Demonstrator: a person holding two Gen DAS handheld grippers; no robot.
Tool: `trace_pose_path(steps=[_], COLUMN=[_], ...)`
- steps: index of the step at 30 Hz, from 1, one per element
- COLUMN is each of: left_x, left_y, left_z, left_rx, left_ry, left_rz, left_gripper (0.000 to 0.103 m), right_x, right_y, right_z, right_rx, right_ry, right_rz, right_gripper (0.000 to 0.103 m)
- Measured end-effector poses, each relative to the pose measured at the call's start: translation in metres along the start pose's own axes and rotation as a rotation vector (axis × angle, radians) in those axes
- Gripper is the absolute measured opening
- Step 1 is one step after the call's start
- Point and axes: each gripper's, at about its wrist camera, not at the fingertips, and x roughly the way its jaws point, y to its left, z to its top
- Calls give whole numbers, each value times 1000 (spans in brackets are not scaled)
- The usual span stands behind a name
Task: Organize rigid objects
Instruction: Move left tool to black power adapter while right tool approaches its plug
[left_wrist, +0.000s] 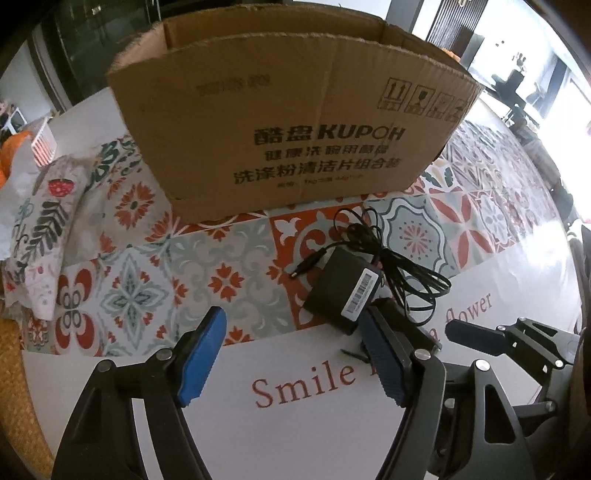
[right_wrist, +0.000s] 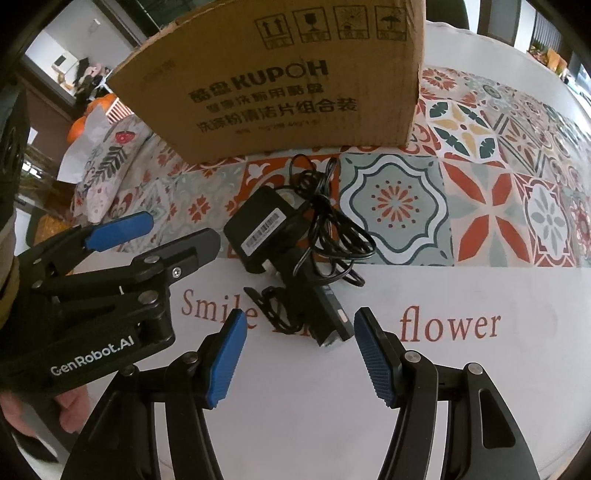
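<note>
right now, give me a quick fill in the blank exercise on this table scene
1. The word KUPOH is printed on the ____ box.
2. The black power adapter lies with its tangled ____ beside it.
3. The red word at the right end of the tablecloth text is ____.
4. The pads of the right gripper are coloured ____.

Missing words: cardboard; cable; flower; blue

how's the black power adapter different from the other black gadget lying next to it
The power adapter is a squat block bearing a white barcode label, with a thin cable tangled beside it; the other black gadget is longer and slimmer, with no such label showing. The adapter lies on the patterned part of the tablecloth, nearer the cardboard box; the gadget lies on the white lettered part. Both are black, resting on the cloth, ungripped.
</note>
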Motion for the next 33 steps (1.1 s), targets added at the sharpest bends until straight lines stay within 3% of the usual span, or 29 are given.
trace_pose_path(steps=[13,33], left_x=[15,33], left_y=[-7,-32], left_z=[14,26], left_rx=[28,81], left_ry=[29,67], left_rz=[-6,-31], left_gripper=[62,59], right_x=[14,23], right_y=[6,-1], right_z=[3,3], right_rx=[-26,-10], right_ry=[11,12], right_rz=[-3,10], right_gripper=[61,51])
